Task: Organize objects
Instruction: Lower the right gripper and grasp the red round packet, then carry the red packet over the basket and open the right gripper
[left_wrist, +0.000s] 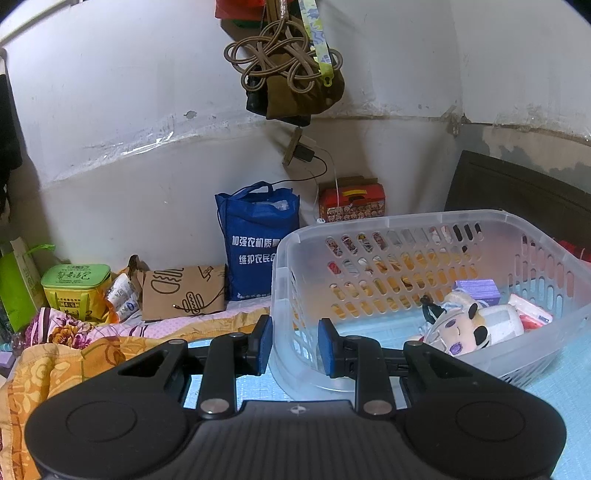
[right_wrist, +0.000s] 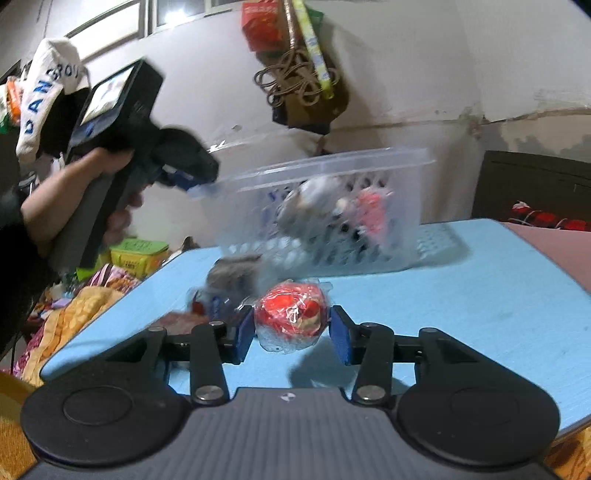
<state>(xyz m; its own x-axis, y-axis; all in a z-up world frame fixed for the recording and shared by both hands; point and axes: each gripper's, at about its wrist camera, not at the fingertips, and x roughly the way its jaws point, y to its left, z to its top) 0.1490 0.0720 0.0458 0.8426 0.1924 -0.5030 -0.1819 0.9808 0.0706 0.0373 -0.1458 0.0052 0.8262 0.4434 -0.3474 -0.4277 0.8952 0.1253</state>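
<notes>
My left gripper (left_wrist: 295, 345) is clamped on the near corner wall of the basket (left_wrist: 406, 229), one blue pad outside the wall and one inside, jaws narrow. The basket is clear perforated plastic and sits tilted on the blue mat (right_wrist: 461, 295). Inside it lie a doll (left_wrist: 458, 328), a purple box (left_wrist: 476, 288) behind the doll, and a red-and-white packet (left_wrist: 532, 314) at the far right. From the right wrist camera I see a hand (right_wrist: 92, 177) gripping the left tool's handle, its pads meeting the basket rim. My right gripper (right_wrist: 291, 328) holds a red ball (right_wrist: 291, 314) wrapped in clear film, a pad on each side; no earlier view confirms motion. The ball sits just above the mat, in front of the basket and outside it. A blurred grey item (right_wrist: 236, 273) lies on the mat left of the ball.
</notes>
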